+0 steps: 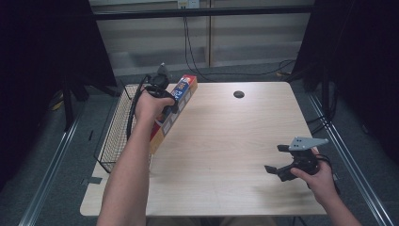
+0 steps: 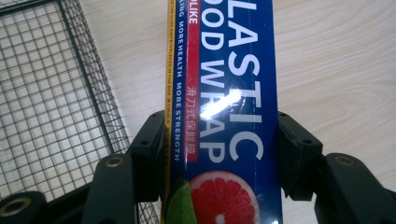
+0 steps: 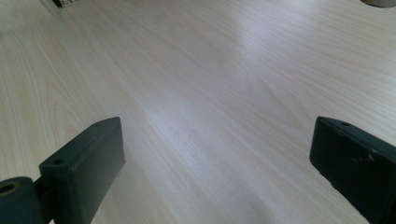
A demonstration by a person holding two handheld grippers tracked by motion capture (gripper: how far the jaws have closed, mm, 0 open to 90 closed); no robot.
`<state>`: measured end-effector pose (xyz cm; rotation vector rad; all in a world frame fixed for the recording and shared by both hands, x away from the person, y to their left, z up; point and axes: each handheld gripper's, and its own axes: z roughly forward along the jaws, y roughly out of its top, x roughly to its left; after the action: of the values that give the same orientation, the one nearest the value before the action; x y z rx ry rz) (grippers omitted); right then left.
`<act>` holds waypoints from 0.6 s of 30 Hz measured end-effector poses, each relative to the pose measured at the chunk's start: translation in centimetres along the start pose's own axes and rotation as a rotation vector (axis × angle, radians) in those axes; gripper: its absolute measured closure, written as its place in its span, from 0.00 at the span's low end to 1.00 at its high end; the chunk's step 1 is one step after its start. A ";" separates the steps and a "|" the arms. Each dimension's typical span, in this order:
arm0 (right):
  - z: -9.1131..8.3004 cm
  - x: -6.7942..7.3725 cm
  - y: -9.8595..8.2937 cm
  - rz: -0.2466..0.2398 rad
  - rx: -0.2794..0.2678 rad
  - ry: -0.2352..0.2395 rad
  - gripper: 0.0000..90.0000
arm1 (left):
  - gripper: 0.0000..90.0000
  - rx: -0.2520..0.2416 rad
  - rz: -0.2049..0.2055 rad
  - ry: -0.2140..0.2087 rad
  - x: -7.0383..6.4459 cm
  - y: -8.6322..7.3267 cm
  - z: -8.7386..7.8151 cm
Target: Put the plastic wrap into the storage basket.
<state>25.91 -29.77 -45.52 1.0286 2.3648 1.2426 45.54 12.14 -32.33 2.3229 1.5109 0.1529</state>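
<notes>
Right gripper [image 1: 275,159]: nearest, at 4 o'clock on the table [image 1: 226,141], jaws spread wide, nothing between them.
Left gripper [image 1: 170,100]: at 10 o'clock, clamped across the box [image 1: 175,104].
Box: long plastic-wrap carton, tilted along the table's left edge, just beside the basket [image 1: 115,127].
Handling: judged light, stiff, glossy and slippery; crushable cardboard.
Hold point: across the narrow width near mid-length, so it will not swing.
</notes>
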 end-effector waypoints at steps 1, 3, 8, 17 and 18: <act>0.0 0.0 0.0 -0.002 -0.001 0.001 0.03 | 0.49 -0.001 -0.002 -0.003 0.1 -0.1 -0.1; 0.0 0.0 0.0 -0.001 -0.003 0.001 0.03 | 0.49 0.001 -0.015 -0.004 0.5 -0.3 -0.3; 0.0 0.0 0.0 0.001 -0.006 0.001 0.03 | 0.49 -0.005 -0.030 0.007 1.2 -0.9 -0.7; 0.1 0.0 0.0 0.003 -0.006 0.009 0.03 | 0.50 -0.003 -0.059 0.008 2.2 -1.6 -1.1; 0.2 0.0 0.1 0.002 -0.007 0.008 0.03 | 0.50 0.000 -0.062 0.006 2.2 -1.7 -1.1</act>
<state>26.01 -29.65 -45.56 1.0259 2.3642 1.2576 44.71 15.04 -32.12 2.2744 1.5837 0.1440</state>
